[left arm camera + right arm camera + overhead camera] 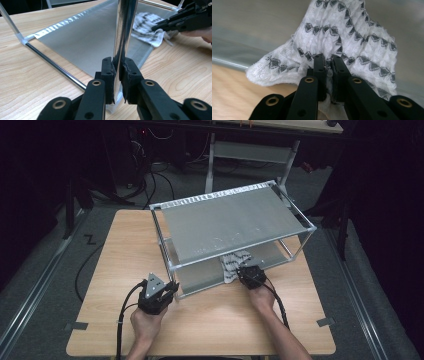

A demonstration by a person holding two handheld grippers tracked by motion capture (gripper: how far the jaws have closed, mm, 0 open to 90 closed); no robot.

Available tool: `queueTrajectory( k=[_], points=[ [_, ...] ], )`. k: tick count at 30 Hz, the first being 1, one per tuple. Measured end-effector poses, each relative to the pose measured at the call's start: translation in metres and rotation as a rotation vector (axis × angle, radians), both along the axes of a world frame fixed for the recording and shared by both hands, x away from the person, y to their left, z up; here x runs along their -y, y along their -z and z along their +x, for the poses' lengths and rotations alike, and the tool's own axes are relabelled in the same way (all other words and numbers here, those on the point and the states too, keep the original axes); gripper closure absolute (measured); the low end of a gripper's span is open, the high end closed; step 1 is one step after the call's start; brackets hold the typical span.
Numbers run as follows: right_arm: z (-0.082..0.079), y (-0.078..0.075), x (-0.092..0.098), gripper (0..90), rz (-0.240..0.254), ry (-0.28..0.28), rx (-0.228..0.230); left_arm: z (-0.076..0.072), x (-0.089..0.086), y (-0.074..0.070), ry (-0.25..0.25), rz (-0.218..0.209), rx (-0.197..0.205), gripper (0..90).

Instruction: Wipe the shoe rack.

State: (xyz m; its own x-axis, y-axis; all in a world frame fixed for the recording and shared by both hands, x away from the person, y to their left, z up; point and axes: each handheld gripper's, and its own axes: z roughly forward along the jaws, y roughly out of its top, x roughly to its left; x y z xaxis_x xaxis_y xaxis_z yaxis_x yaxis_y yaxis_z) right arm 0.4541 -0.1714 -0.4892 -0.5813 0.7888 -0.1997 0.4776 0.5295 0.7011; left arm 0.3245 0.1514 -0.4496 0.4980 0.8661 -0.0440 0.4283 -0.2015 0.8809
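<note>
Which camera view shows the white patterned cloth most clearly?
The right gripper view: the cloth is close, its dark woven pattern sharp, pinched by the right gripper. The left gripper view shows it farther off on the lower shelf. The high view shows a small part under the rack's top shelf.

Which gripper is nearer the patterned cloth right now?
Right. The right gripper is shut on the patterned cloth at the shelf's lower level; the left gripper clamps the rack's front corner post, apart from the cloth.

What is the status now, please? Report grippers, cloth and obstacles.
Left gripper shut on rack post. Right gripper shut on patterned cloth, at lower shelf edge. Upper shelf overhangs the cloth.
</note>
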Motion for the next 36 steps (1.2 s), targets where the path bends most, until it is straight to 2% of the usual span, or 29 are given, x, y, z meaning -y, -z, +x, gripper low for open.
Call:
queueTrajectory(
  k=[3, 7, 11, 14, 18, 24, 27, 30, 34, 36],
  points=[
    [0.008, -0.001, 0.015, 84.0, 0.023, 0.054, -0.014, 0.003, -0.003, 0.000, -0.010, -0.009, -0.004, 80.7],
    [0.015, -0.003, 0.032, 83.9, 0.026, 0.109, -0.026, 0.002, -0.003, 0.000, -0.013, -0.007, -0.002, 80.7],
    [0.017, -0.003, 0.042, 83.9, 0.034, 0.133, -0.028, 0.003, -0.005, 0.000, -0.020, -0.007, -0.002, 80.7],
    [0.015, -0.003, 0.041, 83.9, 0.035, 0.134, -0.023, 0.004, -0.008, 0.000, -0.030, -0.009, -0.004, 80.7],
    [0.011, -0.002, 0.035, 84.1, 0.027, 0.114, -0.015, 0.006, -0.013, 0.001, -0.031, -0.018, -0.006, 80.5],
    [0.002, -0.002, 0.007, 84.2, 0.023, 0.017, -0.019, 0.007, -0.012, 0.001, -0.037, -0.013, -0.004, 80.6],
    [-0.004, -0.002, -0.013, 84.2, 0.022, -0.045, -0.019, 0.007, -0.012, 0.001, -0.038, -0.010, -0.003, 80.6],
    [-0.007, -0.002, -0.025, 84.1, 0.014, -0.080, -0.015, 0.007, -0.012, 0.001, -0.037, -0.007, -0.001, 80.6],
    [-0.004, -0.002, -0.023, 84.0, 0.015, -0.078, -0.021, 0.007, -0.012, 0.001, -0.037, -0.008, -0.001, 80.7],
    [0.001, -0.002, -0.014, 83.9, 0.014, -0.046, -0.019, 0.007, -0.012, 0.001, -0.037, -0.008, 0.000, 80.6]
  ],
)
